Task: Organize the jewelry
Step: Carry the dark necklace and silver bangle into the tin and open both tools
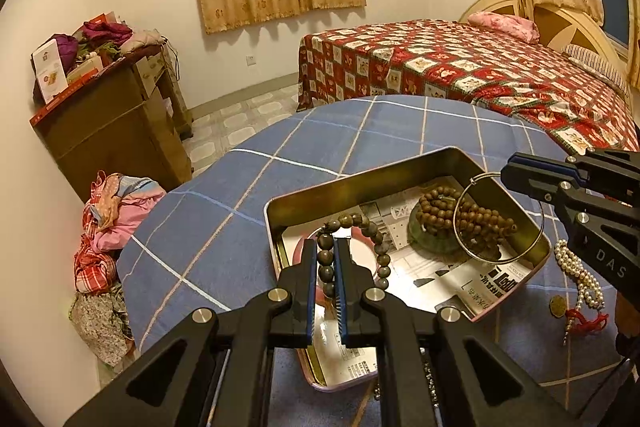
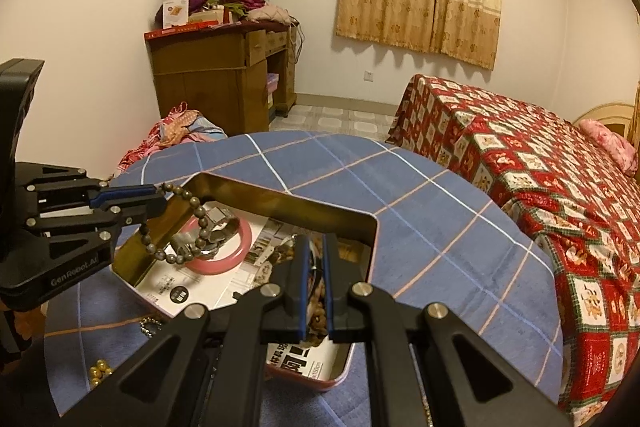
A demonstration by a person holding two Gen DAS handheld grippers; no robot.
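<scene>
Left claw (image 1: 325, 259) clamps a dark round-bead bracelet (image 1: 352, 223); right claw (image 2: 316, 259) pinches a thin wire bangle (image 1: 496, 219) over the rectangular metal tin (image 1: 360, 179).

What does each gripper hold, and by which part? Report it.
Left gripper: shut on the dark round-bead bracelet, pinching a few beads of its loop. Right gripper: shut on the thin silver wire bangle, at its rim.

The left hand-held gripper (image 1: 325, 251) points forward and down, its jaws clamped tight. The right hand-held gripper (image 2: 316, 247) angles down too, jaws pinched nearly together, close beside the left.
</scene>
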